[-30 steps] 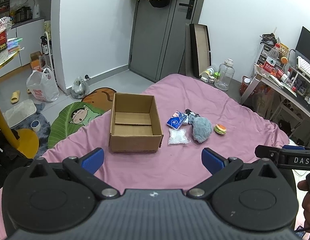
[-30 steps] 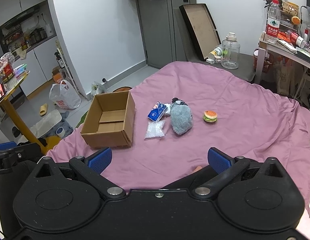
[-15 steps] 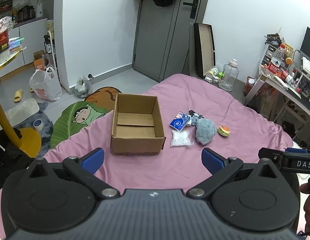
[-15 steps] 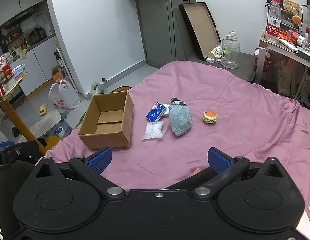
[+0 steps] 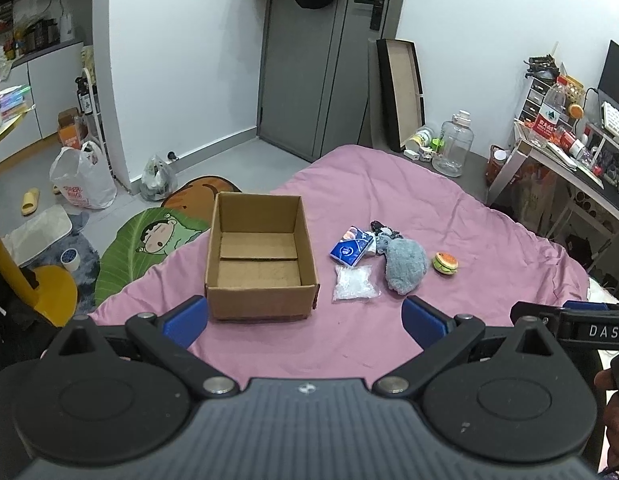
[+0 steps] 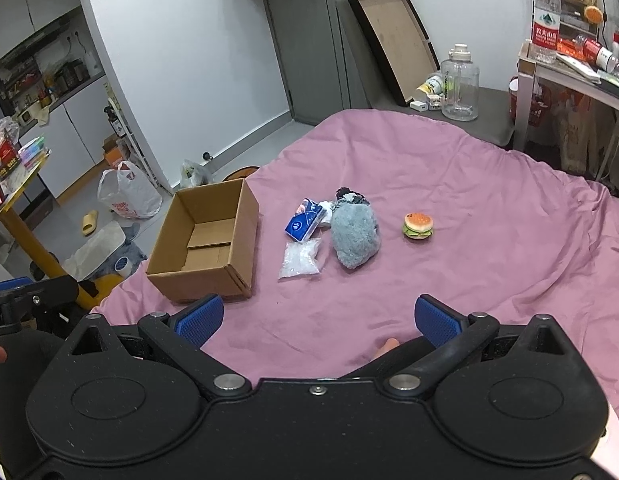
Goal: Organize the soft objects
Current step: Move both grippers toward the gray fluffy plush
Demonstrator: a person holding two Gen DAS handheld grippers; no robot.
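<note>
Both grippers hang back at the near edge of the bed [image 5: 449, 208], and neither has committed. The left gripper [image 5: 305, 320] has its jaws spread wide with nothing between them, lined up so the box [image 5: 261, 256] sits dead ahead at twelve o'clock. The right gripper [image 6: 317, 320] is spread and empty too, with the pile of soft things ahead of it at twelve.

The layout makes sense to me. The box stands open-topped and bare inside, flaps folded flat on its floor, so it reads as the place everything goes. The soft things are bunched just beside it at its three o'clock, a short carry away, and none is in yet.

Now the goods, in the right view. The grey plush [image 6: 355, 240] is the biggest, a fuzzy rounded lump lying on its side. Touching its top end at twelve is a small dark, patterned bundle [image 6: 349, 196], maybe socks; I can't tell. At the plush's nine o'clock lies a blue tissue pack [image 6: 305, 224], tilted. Just below that, a clear bag [image 6: 301, 260] of white stuff lies flat. Off alone at the plush's three o'clock is a little burger toy [image 6: 418, 226], well apart from the box.

The plush looks like the easiest first pinch.
</note>
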